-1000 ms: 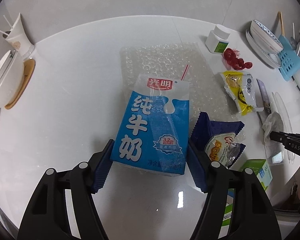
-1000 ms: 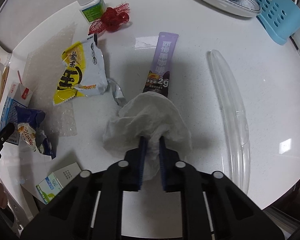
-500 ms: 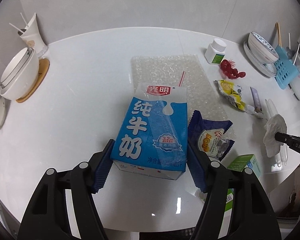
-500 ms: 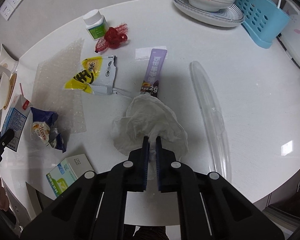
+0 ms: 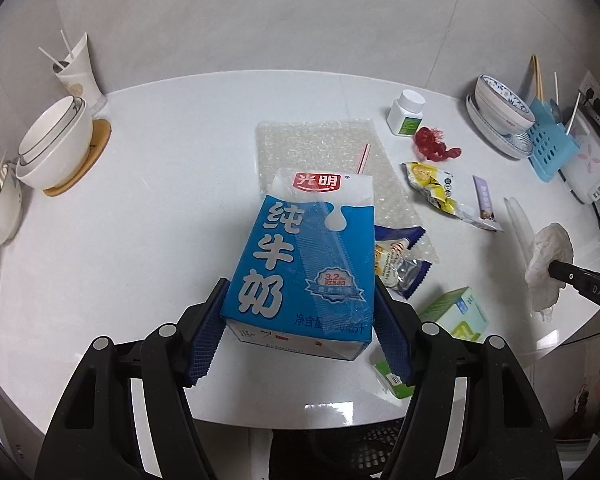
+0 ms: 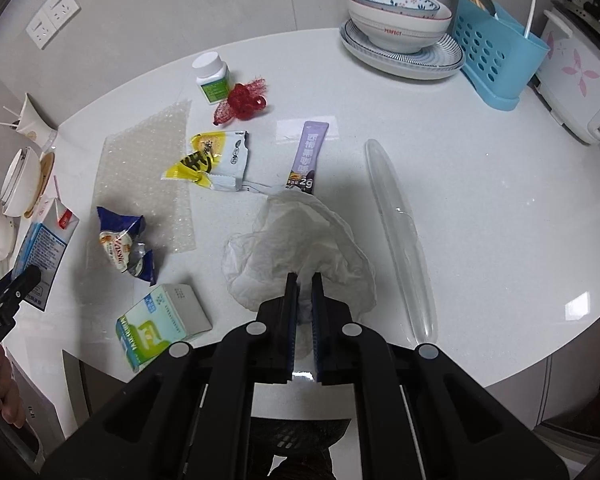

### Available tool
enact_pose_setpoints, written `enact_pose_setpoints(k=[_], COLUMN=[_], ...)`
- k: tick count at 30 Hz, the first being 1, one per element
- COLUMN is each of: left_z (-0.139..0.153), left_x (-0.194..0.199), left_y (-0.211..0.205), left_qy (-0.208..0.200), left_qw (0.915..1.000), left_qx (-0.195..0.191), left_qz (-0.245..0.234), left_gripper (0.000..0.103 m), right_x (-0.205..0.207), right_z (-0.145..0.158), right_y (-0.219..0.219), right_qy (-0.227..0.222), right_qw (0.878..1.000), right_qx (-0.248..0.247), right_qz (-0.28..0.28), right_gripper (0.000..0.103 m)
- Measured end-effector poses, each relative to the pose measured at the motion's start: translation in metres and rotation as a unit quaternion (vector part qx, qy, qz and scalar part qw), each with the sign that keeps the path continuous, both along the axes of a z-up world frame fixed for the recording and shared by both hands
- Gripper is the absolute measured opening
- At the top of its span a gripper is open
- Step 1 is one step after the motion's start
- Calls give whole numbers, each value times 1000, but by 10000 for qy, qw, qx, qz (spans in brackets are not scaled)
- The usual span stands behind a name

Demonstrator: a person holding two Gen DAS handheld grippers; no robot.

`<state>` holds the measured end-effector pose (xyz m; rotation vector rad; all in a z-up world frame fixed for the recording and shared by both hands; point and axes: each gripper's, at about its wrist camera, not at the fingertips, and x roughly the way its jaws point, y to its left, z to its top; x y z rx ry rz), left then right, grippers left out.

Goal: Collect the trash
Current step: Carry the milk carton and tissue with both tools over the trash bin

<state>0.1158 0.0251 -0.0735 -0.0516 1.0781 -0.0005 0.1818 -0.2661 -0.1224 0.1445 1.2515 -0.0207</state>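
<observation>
My left gripper (image 5: 300, 316) is shut on a blue and white milk carton (image 5: 304, 260), held above the white table (image 5: 160, 200); a red straw (image 5: 362, 158) sticks out of its top. The same carton (image 6: 44, 252) shows at the left edge of the right wrist view, beside the left gripper's fingers (image 6: 10, 292). My right gripper (image 6: 304, 300) is shut on a crumpled white tissue (image 6: 300, 240), lifted off the table. In the left wrist view the tissue (image 5: 550, 256) hangs at the far right.
On the table lie bubble wrap (image 6: 148, 172), a yellow snack wrapper (image 6: 212, 160), a blue wrapper (image 6: 124, 244), a purple sachet (image 6: 310, 156), red netting (image 6: 244, 100), a pill bottle (image 6: 212, 78), a green box (image 6: 160, 324) and a clear plastic strip (image 6: 400, 236). Bowls (image 6: 398, 16), a blue rack (image 6: 496, 52) and stacked bowls (image 5: 56, 140) line the edges. A dark mesh bin (image 5: 340, 452) sits below the table's front edge.
Both grippers have risen from the table with their loads: the carton and the tissue now hang higher, and more of the table and wall shows in each view.
</observation>
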Motion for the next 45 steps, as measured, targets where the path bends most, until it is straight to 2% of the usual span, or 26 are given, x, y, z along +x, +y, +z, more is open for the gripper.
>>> enact_pose_setpoints(k=[12, 25, 45], left_z=[15, 21, -17], left_x=[-45, -101, -187], left_y=[-18, -43, -79], left_qy=[-193, -286, -177], left_qw=[9998, 9995, 9990], left_qx=[14, -113, -335], left_qz=[-37, -64, -230], left_gripper=[66, 66, 66], right_x=[-42, -95, -176], right_z=[24, 31, 4], right_y=[3, 0, -6], right_qy=[-318, -482, -359], right_qw=[9994, 9984, 9966], right_qx=[22, 62, 97], right_qz=[138, 281, 729], right_gripper=[6, 6, 6])
